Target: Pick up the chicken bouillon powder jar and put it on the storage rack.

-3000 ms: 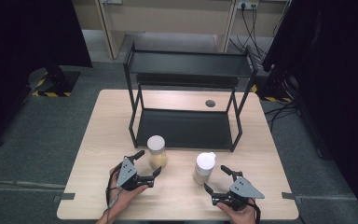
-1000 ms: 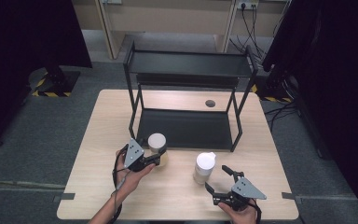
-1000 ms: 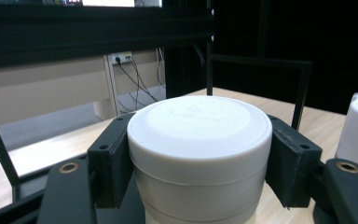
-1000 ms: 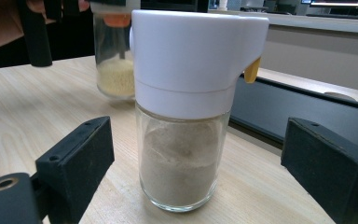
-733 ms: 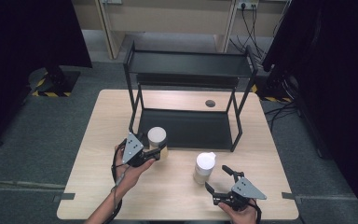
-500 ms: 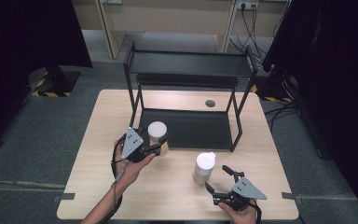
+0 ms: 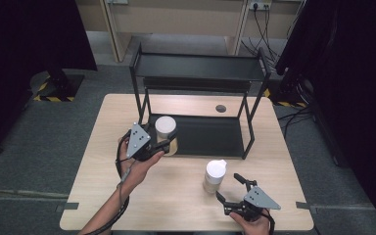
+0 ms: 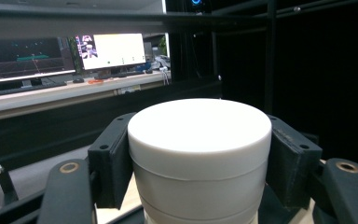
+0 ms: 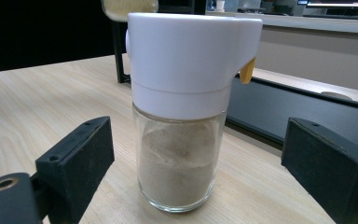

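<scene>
Presently, findings follow.
Left gripper (image 7: 167, 142): clamped on white-lidded jar (image 7: 165, 127), raised beside black rack (image 7: 198, 73).
Right gripper (image 7: 229, 188): jaws apart, shaker jar (image 7: 214, 175) between, untouched.

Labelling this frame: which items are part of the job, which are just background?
In play:
- white-lidded glass jar, clamped in left gripper
- white-capped glass shaker of beige powder, between open right gripper
- black metal two-tier rack

Background:
- monitors
- wall cables
</scene>
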Demonstrator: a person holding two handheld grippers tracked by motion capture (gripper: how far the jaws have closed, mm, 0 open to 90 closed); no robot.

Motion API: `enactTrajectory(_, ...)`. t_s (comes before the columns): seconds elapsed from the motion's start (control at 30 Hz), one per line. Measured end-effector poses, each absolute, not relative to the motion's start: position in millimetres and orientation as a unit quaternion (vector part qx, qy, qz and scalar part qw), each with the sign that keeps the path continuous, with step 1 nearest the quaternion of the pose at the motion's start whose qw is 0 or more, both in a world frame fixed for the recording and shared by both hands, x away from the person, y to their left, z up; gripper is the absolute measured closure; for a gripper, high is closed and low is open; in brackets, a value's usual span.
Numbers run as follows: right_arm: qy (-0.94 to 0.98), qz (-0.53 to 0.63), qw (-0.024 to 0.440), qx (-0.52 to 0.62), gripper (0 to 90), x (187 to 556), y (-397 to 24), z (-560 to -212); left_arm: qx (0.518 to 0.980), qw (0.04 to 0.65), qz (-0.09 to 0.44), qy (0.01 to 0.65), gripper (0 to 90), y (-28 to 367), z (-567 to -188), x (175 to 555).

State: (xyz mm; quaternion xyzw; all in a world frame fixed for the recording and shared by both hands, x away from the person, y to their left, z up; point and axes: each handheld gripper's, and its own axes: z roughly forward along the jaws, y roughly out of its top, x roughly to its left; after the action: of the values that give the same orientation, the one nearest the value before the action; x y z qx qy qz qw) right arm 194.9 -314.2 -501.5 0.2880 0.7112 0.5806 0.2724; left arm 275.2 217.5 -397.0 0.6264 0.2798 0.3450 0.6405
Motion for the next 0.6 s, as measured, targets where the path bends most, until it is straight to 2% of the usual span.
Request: enactTrajectory(0.6, 0.709, 0.582, 0.273, 0.291, 9.3, 194.2, -314.3, -502.2, 0.616, 0.637, 0.362, 0.289, 33.0, 215.6, -366.6, 282.7)
